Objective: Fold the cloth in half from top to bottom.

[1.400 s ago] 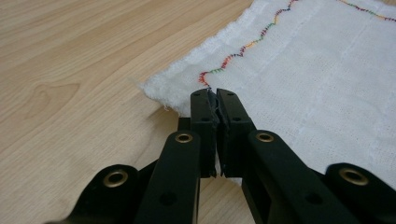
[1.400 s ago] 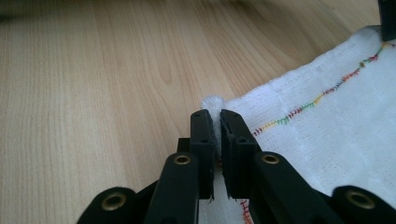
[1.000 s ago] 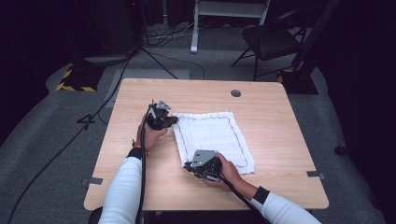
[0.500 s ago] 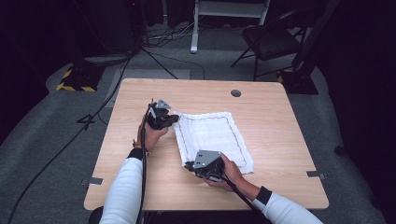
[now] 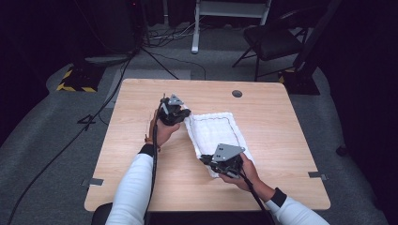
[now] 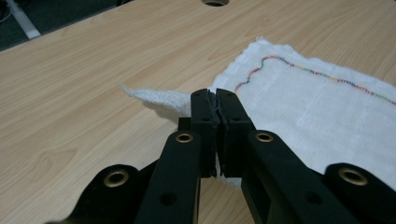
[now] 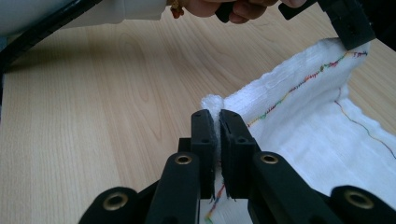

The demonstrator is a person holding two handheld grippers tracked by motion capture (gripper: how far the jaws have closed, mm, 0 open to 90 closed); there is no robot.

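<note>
A white cloth [image 5: 220, 133] with a multicoloured stitched line lies on the wooden table [image 5: 281, 122]. My left gripper [image 5: 184, 114] is shut on the cloth's far left corner, and in the left gripper view the cloth [image 6: 327, 107] is pinched between the jaws of the left gripper [image 6: 215, 100], a flap sticking out to the left. My right gripper [image 5: 206, 160] is shut on the near left corner. In the right gripper view the right gripper [image 7: 217, 114] lifts the cloth's [image 7: 303, 121] edge, which rises toward the left gripper [image 7: 348, 28] at top right.
A round cable hole [image 5: 237, 93] sits in the table's far side. Beyond the table stand a black chair [image 5: 277, 40], stand legs and floor cables. Bare wood lies left and right of the cloth.
Both grippers have lifted the cloth's left edge and carried it slightly right, so the cloth now looks narrower.
</note>
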